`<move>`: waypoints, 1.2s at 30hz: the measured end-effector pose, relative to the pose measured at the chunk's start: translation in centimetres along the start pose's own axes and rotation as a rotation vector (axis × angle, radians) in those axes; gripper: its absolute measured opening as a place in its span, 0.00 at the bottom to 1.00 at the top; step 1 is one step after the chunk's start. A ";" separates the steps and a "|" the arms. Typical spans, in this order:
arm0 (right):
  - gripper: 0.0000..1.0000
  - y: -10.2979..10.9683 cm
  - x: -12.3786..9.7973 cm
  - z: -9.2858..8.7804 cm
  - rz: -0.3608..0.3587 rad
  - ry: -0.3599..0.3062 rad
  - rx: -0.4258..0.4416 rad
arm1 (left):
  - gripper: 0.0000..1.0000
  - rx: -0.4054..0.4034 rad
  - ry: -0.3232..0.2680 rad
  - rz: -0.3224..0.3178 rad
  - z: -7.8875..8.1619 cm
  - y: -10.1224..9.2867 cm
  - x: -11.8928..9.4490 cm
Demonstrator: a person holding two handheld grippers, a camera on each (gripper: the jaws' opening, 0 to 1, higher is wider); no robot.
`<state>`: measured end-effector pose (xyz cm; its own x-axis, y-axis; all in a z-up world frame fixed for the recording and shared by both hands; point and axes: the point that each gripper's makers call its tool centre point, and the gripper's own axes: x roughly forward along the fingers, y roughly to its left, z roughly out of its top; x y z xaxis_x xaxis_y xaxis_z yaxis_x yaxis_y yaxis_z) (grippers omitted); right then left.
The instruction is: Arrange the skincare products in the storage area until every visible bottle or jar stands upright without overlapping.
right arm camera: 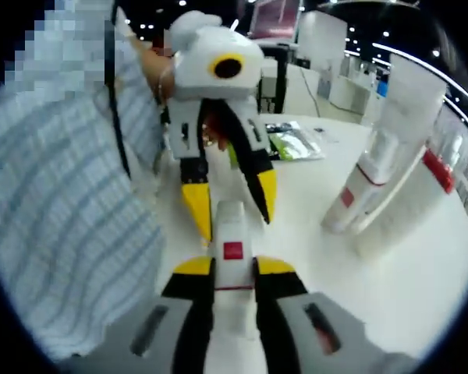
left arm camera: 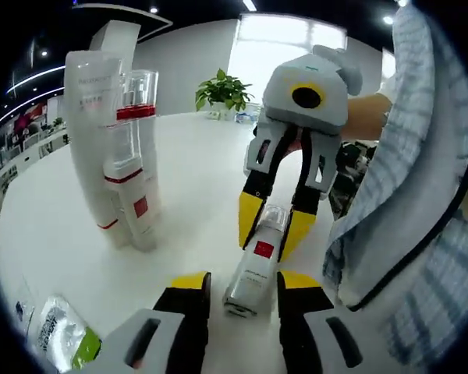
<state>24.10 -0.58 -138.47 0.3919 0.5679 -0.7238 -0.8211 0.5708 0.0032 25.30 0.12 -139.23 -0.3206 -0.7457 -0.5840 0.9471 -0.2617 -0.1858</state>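
My left gripper (left arm camera: 242,300) is low over the round white table (left arm camera: 195,202), jaws spread either side of the base of a lying white bottle (left arm camera: 255,269), not touching it. Bottle: glossy plastic, squarish, clear cap, red square label, small print unreadable. My right gripper (right arm camera: 234,282) comes from the opposite end, yellow-tipped jaws pinching the bottle's cap end; in the right gripper view they sit against its sides. Group of standing products (left arm camera: 117,148) well apart: tall white tubes with red bands, clear-capped bottle, all upright. Green-and-white sachets (left arm camera: 58,336) flat near the table edge. Striped sleeve (left arm camera: 421,195) alongside.
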 end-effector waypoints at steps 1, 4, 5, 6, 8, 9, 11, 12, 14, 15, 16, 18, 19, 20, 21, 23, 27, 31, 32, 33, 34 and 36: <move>0.18 0.1 0.1 0.0 0.004 0.001 -0.008 | 0.30 0.019 0.022 -0.010 -0.3 -0.2 0.0; 0.18 0.1 0.2 0.1 0.007 0.000 -0.007 | 0.25 0.047 0.063 -0.033 -0.9 -0.6 0.1; 0.18 0.2 0.2 0.1 0.008 0.000 -0.008 | 0.25 0.059 0.064 -0.022 -0.8 -0.4 0.1; 0.18 0.2 0.2 0.1 0.007 0.003 -0.002 | 0.24 0.071 0.084 -0.033 -0.9 -0.5 0.0; 0.18 0.2 0.3 0.1 0.000 0.005 -0.006 | 0.23 0.101 0.101 -0.043 -1.1 -0.5 -0.1; 0.18 0.2 0.4 0.1 -0.009 0.008 -0.020 | 0.22 0.107 0.102 -0.047 -1.1 -0.5 -0.1; 0.19 0.1 0.4 0.2 -0.015 0.002 -0.009 | 0.21 0.109 0.106 -0.053 -1.1 -0.4 -0.2; 0.19 0.0 0.4 0.1 -0.017 -0.003 0.001 | 0.21 0.111 0.107 -0.055 -1.1 -0.4 -0.2; 0.19 -0.3 0.1 -0.4 -0.026 -0.002 0.021 | 0.21 0.126 0.113 -0.055 -1.2 -0.2 -0.4; 0.19 -0.4 0.0 -0.7 -0.031 0.004 0.031 | 0.21 0.129 0.116 -0.053 -1.3 -0.1 -0.5; 0.20 -0.5 -0.2 -1.1 -0.038 0.011 0.037 | 0.21 0.129 0.117 -0.051 -1.4 0.1 -0.6; 0.20 -0.8 -0.5 -1.5 -0.049 0.008 0.052 | 0.21 0.129 0.121 -0.048 -1.4 0.3 -0.8; 0.20 -1.0 -0.7 -1.5 -0.054 -0.001 0.072 | 0.21 0.129 0.124 -0.046 -1.5 0.4 -0.9; 0.20 -1.1 -0.9 -1.6 -0.059 -0.005 0.083 | 0.21 0.131 0.126 -0.044 -1.5 0.5 -1.0; 0.20 -1.2 -1.0 -1.7 -0.062 -0.001 0.083 | 0.21 0.131 0.127 -0.043 -1.6 0.6 -1.1; 0.21 -1.3 -1.0 -1.9 -0.067 -0.003 0.086 | 0.21 0.129 0.129 -0.041 -1.6 0.7 -1.2; 0.20 -1.4 -0.8 -2.3 -0.070 0.014 0.092 | 0.22 0.099 0.134 -0.041 -1.5 1.0 -1.5; 0.20 -1.5 -0.7 -3.1 -0.079 0.044 0.093 | 0.25 0.090 0.162 -0.029 -2.0 1.3 -2.0; 0.20 -1.6 -0.9 -3.1 -0.083 0.025 0.119 | 0.26 0.095 0.166 -0.026 -2.1 1.4 -2.2; 0.20 -1.6 -1.0 -3.1 -0.084 0.014 0.130 | 0.26 0.095 0.167 -0.022 -2.2 1.4 -2.4; 0.20 -1.6 -1.0 -3.1 -0.085 0.008 0.134 | 0.26 0.091 0.163 -0.017 -2.0 1.5 -2.6; 0.20 -1.6 -1.0 -3.1 -0.087 0.006 0.139 | 0.26 0.085 0.150 -0.013 -1.7 1.4 -2.8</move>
<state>23.77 -3.88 -139.91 0.4563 0.5092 -0.7297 -0.7186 0.6946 0.0354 27.59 2.85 -139.22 -0.3214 -0.6441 -0.6942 0.9361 -0.3266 -0.1304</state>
